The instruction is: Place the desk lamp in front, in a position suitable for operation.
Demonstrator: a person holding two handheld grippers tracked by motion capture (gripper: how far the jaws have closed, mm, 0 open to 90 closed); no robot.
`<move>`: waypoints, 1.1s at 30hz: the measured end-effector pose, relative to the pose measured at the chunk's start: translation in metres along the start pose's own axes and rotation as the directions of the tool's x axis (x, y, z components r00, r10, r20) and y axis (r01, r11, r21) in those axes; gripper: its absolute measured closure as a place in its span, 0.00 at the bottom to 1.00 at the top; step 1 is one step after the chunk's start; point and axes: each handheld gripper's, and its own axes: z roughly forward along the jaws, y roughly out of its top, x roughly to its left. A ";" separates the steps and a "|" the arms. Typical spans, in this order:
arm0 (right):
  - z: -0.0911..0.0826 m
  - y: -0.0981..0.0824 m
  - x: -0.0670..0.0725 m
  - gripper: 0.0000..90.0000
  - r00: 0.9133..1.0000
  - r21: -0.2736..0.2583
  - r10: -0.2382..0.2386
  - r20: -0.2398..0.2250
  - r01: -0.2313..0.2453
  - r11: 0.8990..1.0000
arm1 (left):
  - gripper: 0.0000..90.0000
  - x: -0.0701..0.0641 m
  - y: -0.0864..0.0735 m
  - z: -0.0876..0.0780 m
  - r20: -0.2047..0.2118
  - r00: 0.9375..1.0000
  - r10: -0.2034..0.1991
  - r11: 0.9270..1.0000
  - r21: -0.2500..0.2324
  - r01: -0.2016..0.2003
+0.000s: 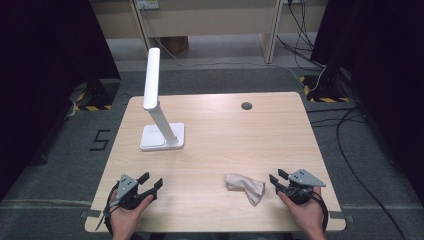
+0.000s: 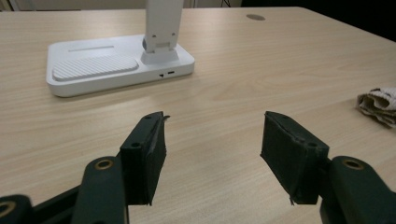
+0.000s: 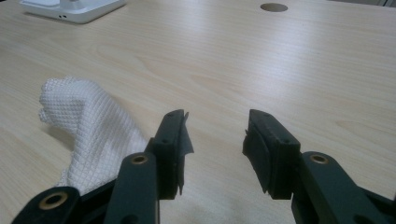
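A crumpled, off-white waffle-weave cloth [image 1: 245, 186] lies on the pale wooden counter [image 1: 225, 125], near its front edge and right of the middle. The right tongs [image 1: 278, 177] sit just beside the cloth's right end, held low over the counter by the person's right hand [image 1: 306, 210]. Their black jaws stand apart with nothing between them. In the right gripper view the cloth [image 3: 88, 126] lies just to the left of the left jaw, and I can't tell if it touches.

The left tongs [image 1: 151, 181] are well apart from the cloth, over the front left of the counter, in the person's left hand [image 1: 125, 215]. Their jaws are spread wide over bare wood.

Farther back on the left stands a white desk lamp [image 1: 159, 107] with a flat square base and a slim arm leaning up and away. A small dark round hole [image 1: 246, 105] marks the counter's far side.
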 end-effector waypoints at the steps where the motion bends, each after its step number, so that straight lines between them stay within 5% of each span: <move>1: 0.000 0.000 0.000 0.64 1.000 0.000 0.000 0.000 0.000 1.000 | 0.44 -0.001 -0.001 0.001 0.004 1.000 0.000 1.000 0.010 0.000; 11: -0.002 0.002 0.001 0.64 1.000 0.010 -0.001 0.006 0.001 1.000 | 0.46 -0.006 0.003 0.011 0.021 1.000 -0.008 0.999 0.036 0.007; 16: -0.003 0.007 0.005 0.64 1.000 0.006 -0.019 0.012 0.019 1.000 | 0.45 -0.008 0.028 0.024 -0.002 1.000 -0.013 0.999 0.029 0.013; 22: -0.004 0.009 0.008 0.64 0.999 0.005 -0.042 0.021 0.042 0.999 | 0.42 -0.002 0.064 0.062 -0.066 0.997 -0.027 0.999 0.022 0.029; 29: -0.005 0.018 0.008 0.64 0.998 -0.020 -0.057 0.010 0.057 0.998 | 0.39 0.001 0.095 0.096 -0.173 0.985 -0.027 1.000 -0.015 0.025; 33: -0.002 0.022 0.012 0.64 0.998 -0.029 -0.064 -0.005 0.064 0.998 | 0.40 -0.003 0.112 0.105 -0.230 0.971 -0.058 0.998 -0.030 0.052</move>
